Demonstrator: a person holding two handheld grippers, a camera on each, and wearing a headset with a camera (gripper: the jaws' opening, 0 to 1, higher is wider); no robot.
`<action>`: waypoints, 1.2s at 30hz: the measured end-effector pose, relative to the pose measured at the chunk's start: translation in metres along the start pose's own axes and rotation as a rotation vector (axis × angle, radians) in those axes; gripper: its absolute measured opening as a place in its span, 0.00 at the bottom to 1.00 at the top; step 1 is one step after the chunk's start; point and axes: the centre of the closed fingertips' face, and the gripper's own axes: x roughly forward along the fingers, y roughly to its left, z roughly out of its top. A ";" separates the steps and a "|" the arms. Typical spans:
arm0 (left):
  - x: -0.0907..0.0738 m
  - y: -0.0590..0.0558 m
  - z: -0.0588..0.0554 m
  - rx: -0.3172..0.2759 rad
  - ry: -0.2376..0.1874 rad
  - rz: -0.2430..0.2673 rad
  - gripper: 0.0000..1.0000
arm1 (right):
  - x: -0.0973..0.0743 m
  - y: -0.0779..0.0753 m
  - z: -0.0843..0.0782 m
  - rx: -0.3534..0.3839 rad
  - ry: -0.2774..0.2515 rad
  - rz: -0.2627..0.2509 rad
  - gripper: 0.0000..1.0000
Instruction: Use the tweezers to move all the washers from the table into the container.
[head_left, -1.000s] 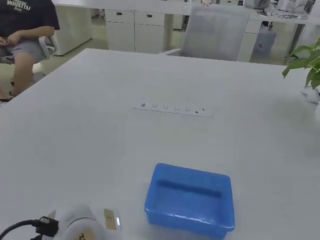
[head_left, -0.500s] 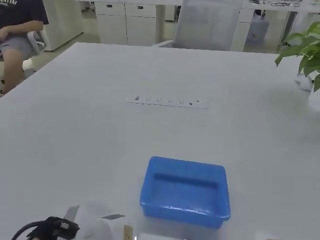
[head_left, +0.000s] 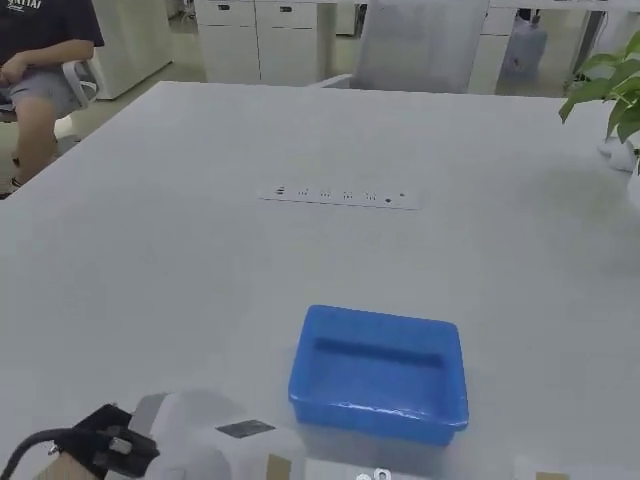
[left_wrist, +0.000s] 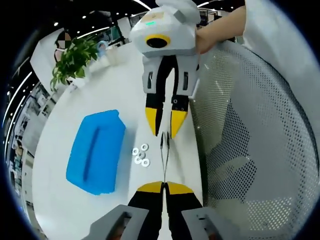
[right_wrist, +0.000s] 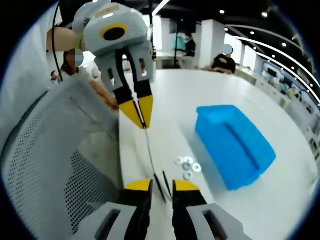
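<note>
1. Clamping the joined end of the thin metal tweezers (left_wrist: 164, 160), the left gripper (left_wrist: 164, 186) has its jaws closed.
2. At 12 o'clock the right gripper (left_wrist: 166, 134) faces it, jaws narrowly apart around the prongs; whether they press cannot be told.
3. Four small metal washers (left_wrist: 145, 162) lie on the white surface (left_wrist: 125, 85) just beside the tweezers at 9 o'clock.
4. Farther toward 9 o'clock, near them, sits the blue plastic container (left_wrist: 95, 150).
</note>
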 end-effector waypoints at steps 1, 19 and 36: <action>-0.002 0.000 0.005 0.004 -0.013 0.000 0.00 | 0.000 0.000 0.000 -0.005 0.001 0.000 0.12; -0.021 0.001 0.068 0.059 -0.098 -0.013 0.00 | 0.002 0.000 0.009 -0.070 -0.018 0.012 0.07; -0.032 0.031 0.057 0.012 -0.051 -0.023 0.00 | 0.026 -0.016 0.044 -0.024 -0.126 0.044 0.07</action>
